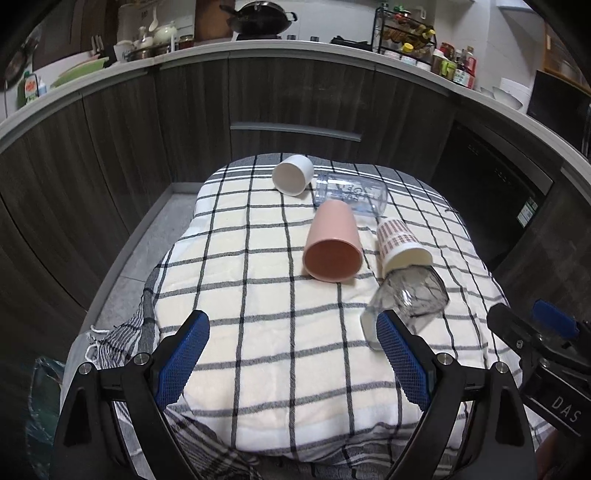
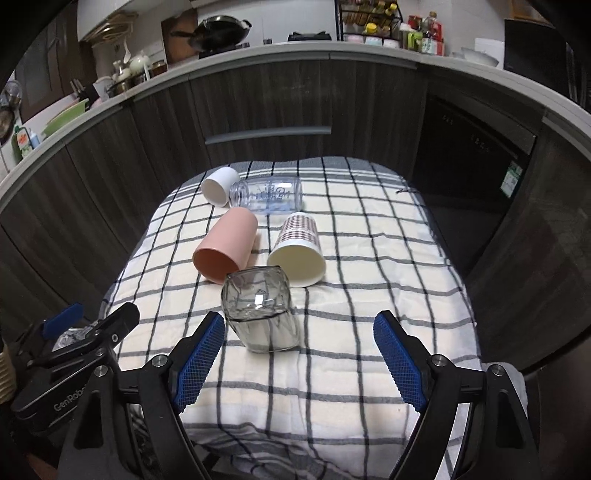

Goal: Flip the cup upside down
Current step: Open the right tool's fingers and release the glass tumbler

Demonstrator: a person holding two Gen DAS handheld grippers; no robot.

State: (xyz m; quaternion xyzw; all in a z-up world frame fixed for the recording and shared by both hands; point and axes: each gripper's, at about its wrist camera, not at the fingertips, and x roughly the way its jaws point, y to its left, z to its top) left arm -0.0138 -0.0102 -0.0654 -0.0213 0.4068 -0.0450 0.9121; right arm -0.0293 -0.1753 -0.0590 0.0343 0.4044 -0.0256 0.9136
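Several cups lie on their sides on a checked cloth [image 1: 258,332] [image 2: 369,258]: a pink cup [image 1: 332,243] [image 2: 225,249], a patterned paper cup [image 1: 400,242] [image 2: 297,249], a white cup [image 1: 293,174] [image 2: 219,184], a clear bottle-like jar [image 1: 351,194] [image 2: 267,194], and a smoky clear glass [image 1: 406,302] [image 2: 262,314] nearest me. My left gripper [image 1: 291,350] is open and empty, left of the glass. My right gripper [image 2: 299,350] is open and empty, with the glass just ahead between its fingers.
The cloth covers a small table in front of dark wood kitchen cabinets [image 1: 295,96] [image 2: 258,103]. A counter above carries a wok [image 1: 260,16] [image 2: 221,31], bottles and dishes. Each gripper shows in the other's view [image 1: 543,354] [image 2: 74,347].
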